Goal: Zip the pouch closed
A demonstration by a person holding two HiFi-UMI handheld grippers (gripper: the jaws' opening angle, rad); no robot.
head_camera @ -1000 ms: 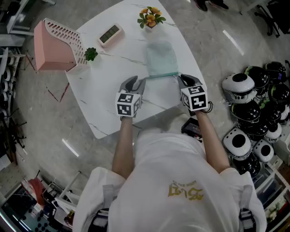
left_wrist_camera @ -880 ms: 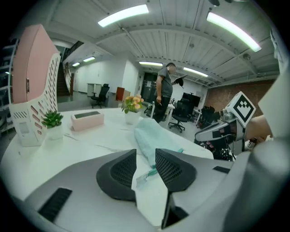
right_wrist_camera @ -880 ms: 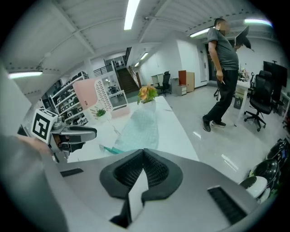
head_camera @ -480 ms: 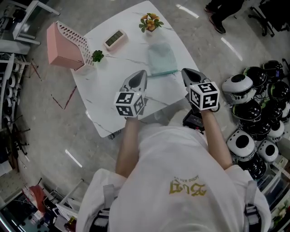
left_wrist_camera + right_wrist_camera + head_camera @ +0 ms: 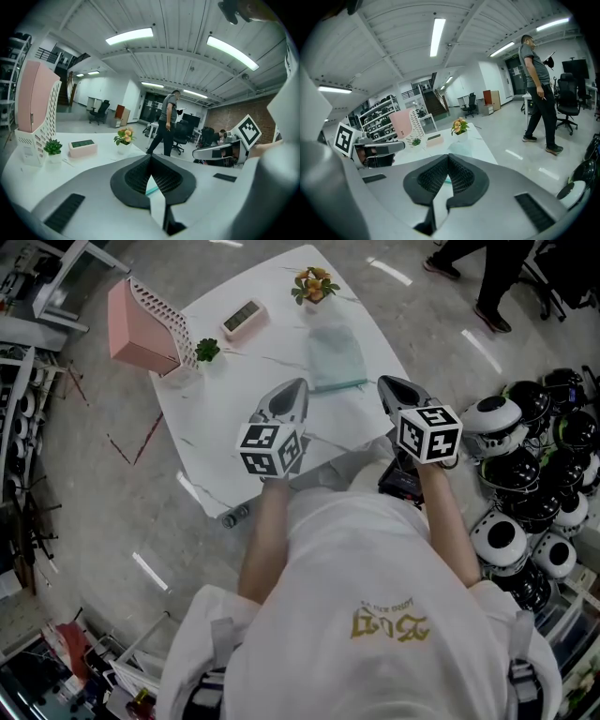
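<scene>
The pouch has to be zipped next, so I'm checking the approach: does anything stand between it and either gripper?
Nothing visible does. The pouch lies on bare table just beyond the left gripper and right gripper, both shut and empty; the flower pot stands past it.

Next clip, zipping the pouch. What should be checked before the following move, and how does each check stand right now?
1. Left tongs empty: ok, jaws together, nothing between them.
2. Right tongs empty: ok, jaws together, nothing held.
3. Pouch flat on the table, touched by neither tongs: ok.
4. Zip fully closed along the pouch's near edge: cannot tell, too small to read.
5. Flower pot clear of the pouch: ok, it stands apart beyond the far end.
</scene>
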